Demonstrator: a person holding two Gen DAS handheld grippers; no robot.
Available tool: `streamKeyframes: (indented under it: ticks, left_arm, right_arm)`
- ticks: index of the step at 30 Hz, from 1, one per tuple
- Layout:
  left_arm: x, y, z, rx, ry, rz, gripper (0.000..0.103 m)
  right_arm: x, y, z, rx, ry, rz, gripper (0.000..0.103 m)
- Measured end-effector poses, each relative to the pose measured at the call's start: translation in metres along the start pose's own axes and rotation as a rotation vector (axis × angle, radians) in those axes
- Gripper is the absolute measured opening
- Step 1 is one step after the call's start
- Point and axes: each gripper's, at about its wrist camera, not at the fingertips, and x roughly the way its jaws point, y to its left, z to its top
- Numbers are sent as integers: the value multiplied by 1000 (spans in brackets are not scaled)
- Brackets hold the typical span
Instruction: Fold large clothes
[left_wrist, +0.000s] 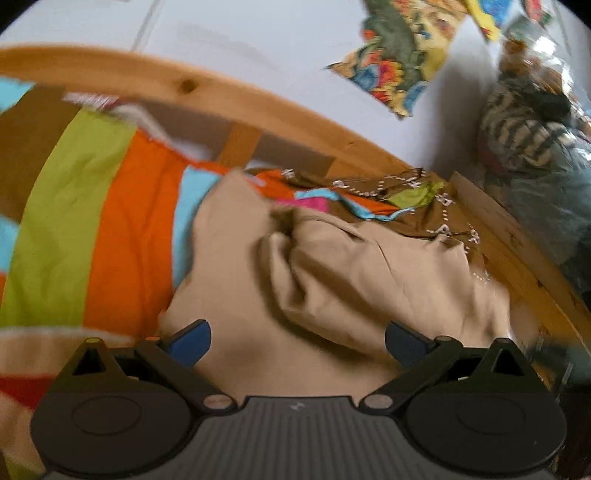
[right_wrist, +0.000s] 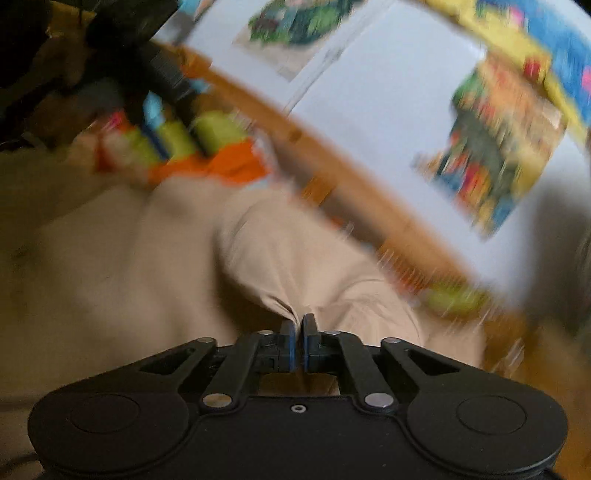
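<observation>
A large beige garment (left_wrist: 332, 273) lies bunched on a bed, over a bright striped cover (left_wrist: 110, 229). My left gripper (left_wrist: 297, 343) hovers just above the beige cloth, its blue-tipped fingers wide apart and nothing between them. In the right wrist view, which is heavily motion-blurred, the same beige garment (right_wrist: 155, 266) fills the lower half. My right gripper (right_wrist: 298, 332) is shut on a pinched fold of that cloth, which puckers up from between the fingertips.
A wooden bed rail (left_wrist: 207, 92) curves behind the bedding, with a white wall and colourful posters (left_wrist: 399, 55) beyond. A striped and blue pile of clothes (left_wrist: 535, 155) sits at the right. A dark blurred shape (right_wrist: 110, 55) is in the upper left of the right wrist view.
</observation>
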Motion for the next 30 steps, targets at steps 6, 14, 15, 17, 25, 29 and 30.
streamKeyframes:
  ticks: [6,14,15,17,25,29,30]
  left_arm:
    - [11,19,7,-78,9,38,95]
    - [71,23,33,-145,30,52,77]
    - [77,22,35,-143,36,48,77]
    - [90,17,38,-121,56,50,62]
    - [79,12,42,-33,-29,181,0]
    - [85,26,32,-47,16,218,0]
    - [83,29,31,-66,17,195,0]
  right_arm:
    - [-21,-24,-18,297,50,40,25]
    - [28,-139,-41,751,168,-168,34]
    - [40,-148,-46,791,199,-164,34]
    - [59,-159,-53,848,226,-155,32]
    - [70,-145,-27,656,110,-263,2]
    - [93,-145,-47,634,188,-303,5]
    - [89,-147,-49,661,172,-299,6]
